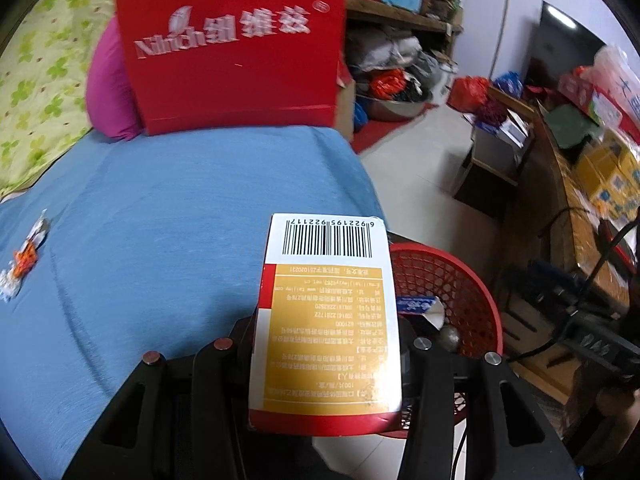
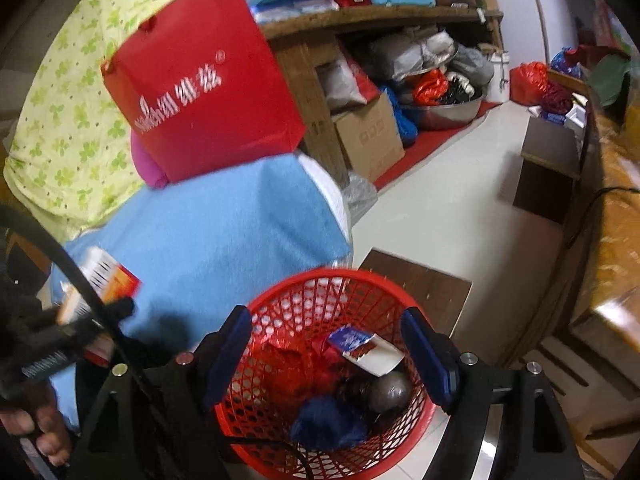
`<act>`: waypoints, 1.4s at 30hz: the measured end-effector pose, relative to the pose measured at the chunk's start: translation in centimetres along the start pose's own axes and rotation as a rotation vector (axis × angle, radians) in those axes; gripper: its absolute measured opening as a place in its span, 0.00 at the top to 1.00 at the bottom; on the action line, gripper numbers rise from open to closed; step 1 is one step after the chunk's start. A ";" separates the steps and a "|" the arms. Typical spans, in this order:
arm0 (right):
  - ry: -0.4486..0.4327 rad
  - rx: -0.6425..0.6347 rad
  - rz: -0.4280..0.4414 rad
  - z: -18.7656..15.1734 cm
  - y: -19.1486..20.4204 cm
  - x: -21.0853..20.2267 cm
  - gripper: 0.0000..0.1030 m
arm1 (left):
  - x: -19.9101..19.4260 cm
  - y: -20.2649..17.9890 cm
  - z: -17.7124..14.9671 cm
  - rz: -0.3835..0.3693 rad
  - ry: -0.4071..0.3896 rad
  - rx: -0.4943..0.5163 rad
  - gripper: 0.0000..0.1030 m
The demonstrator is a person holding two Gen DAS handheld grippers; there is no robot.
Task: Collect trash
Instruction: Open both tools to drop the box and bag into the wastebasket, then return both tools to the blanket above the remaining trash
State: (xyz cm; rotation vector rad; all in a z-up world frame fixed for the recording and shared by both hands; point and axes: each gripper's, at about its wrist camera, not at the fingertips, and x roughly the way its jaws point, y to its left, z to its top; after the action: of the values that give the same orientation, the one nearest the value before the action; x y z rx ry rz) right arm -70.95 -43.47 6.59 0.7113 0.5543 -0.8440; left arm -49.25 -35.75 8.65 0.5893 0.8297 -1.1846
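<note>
1. Bed (image 1: 168, 216), covered in a blue sheet: the largest surface, it lies to the left of the basket and bears a red paper bag (image 1: 232, 44) upright at its far end. A crumpled wrapper (image 1: 24, 260) lies near its left edge, well apart from both claws; judged as trash not yet collected, it could be overlooked

2. Red mesh basket (image 2: 320, 364): it stands on the floor just beside the bed's edge and already holds a small opened carton, a dark ball and blue and red scraps. In the left wrist view only part of its rim shows past the box, so the box seems not yet fully over the opening; a release here could drop the box onto the rim, the bed or the floor

3. Medicine box (image 1: 324, 320), white, gold and red: held in the left claw (image 1: 328, 344), which is closed narrowly on its lower half. Its long axis runs forward along the fingers, tilted downward, the barcode end leading and pointing toward the bed's edge and basket. Held lengthwise near one end, it may pivot or slip between the pads

4. Right claw (image 2: 328, 356): it hangs above the basket with jaws wide and nothing between them. Its fingers flank the opening, so the incoming box or left claw could strike them if both crowd the basket

5. Black cable (image 2: 80, 280): it crosses the left claw's side in the right wrist view and may snag
</note>
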 end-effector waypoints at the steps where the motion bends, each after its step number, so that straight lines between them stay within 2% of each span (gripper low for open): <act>1: -0.018 0.007 -0.002 0.2 -0.2 -0.5 0.22 | 0.3 -0.4 0.0 -0.006 0.008 0.009 0.53; 10: -0.080 0.054 -0.011 1.5 -1.9 -2.4 0.21 | 3.1 -4.2 0.3 -0.086 0.092 0.091 0.53; 12: -0.083 0.063 -0.010 1.5 -2.0 -2.4 0.21 | 3.6 -4.9 0.3 -0.100 0.120 0.112 0.46; 13: -0.084 0.064 -0.009 1.4 -2.0 -2.4 0.21 | 3.7 -5.1 0.2 -0.098 0.128 0.116 0.34; 14: -0.083 0.065 -0.008 1.4 -2.1 -2.3 0.21 | 3.8 -5.2 0.1 -0.088 0.127 0.119 0.28; 19: -0.086 0.061 -0.005 1.5 -1.9 -2.5 0.21 | 3.1 -4.2 -0.1 -0.074 0.117 0.102 0.28; 25: -0.073 0.042 -0.014 2.0 -0.5 -2.4 0.21 | 0.8 -0.5 0.1 -0.024 0.066 0.020 0.28; 30: -0.046 0.001 0.018 2.5 2.1 -2.1 0.21 | -0.9 3.0 -0.9 0.037 0.040 -0.042 0.28; 42: -0.039 -0.196 0.151 3.6 14.6 -1.5 0.21 | -5.3 13.8 -5.1 0.133 -0.031 -0.247 0.28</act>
State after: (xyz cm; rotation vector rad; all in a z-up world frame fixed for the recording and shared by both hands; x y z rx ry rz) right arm -59.30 -38.70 14.89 0.5485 0.5334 -0.6519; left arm -38.11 -24.89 9.70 0.4157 0.8812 -0.9511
